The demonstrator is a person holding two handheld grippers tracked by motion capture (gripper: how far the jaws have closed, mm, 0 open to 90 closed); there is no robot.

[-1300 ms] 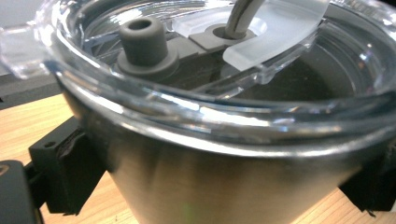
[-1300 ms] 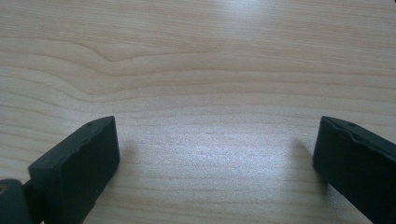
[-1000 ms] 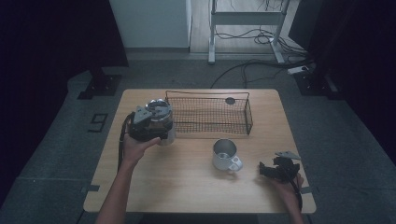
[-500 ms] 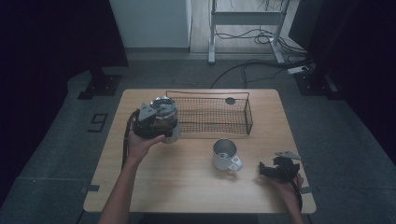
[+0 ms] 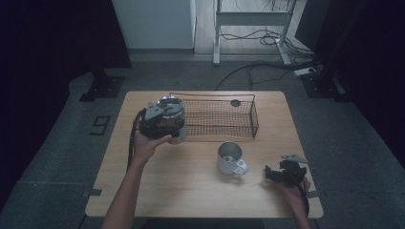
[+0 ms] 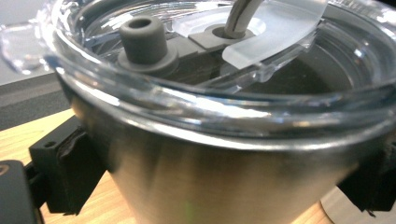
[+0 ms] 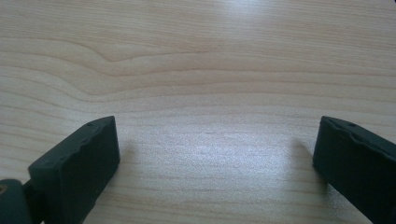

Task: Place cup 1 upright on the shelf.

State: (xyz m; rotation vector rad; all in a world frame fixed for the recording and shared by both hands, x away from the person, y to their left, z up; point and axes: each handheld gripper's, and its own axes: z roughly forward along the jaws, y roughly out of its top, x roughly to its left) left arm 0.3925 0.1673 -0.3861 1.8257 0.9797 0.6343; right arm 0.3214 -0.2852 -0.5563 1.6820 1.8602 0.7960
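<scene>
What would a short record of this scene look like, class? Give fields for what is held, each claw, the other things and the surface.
held: steel tumbler with clear lid, at the basket's left end
left claw: shut on the tumbler, a jaw on each side
right claw: open, nothing between the jaws, low over the table near its right front corner
basket: black wire, at the back of the table
mug: metal, upright, in front of the basket
table: light wood

bare forearms; black left gripper (image 5: 162, 121) with grey three-cornered plate, trailing black cable; black right gripper (image 5: 285, 172)
</scene>
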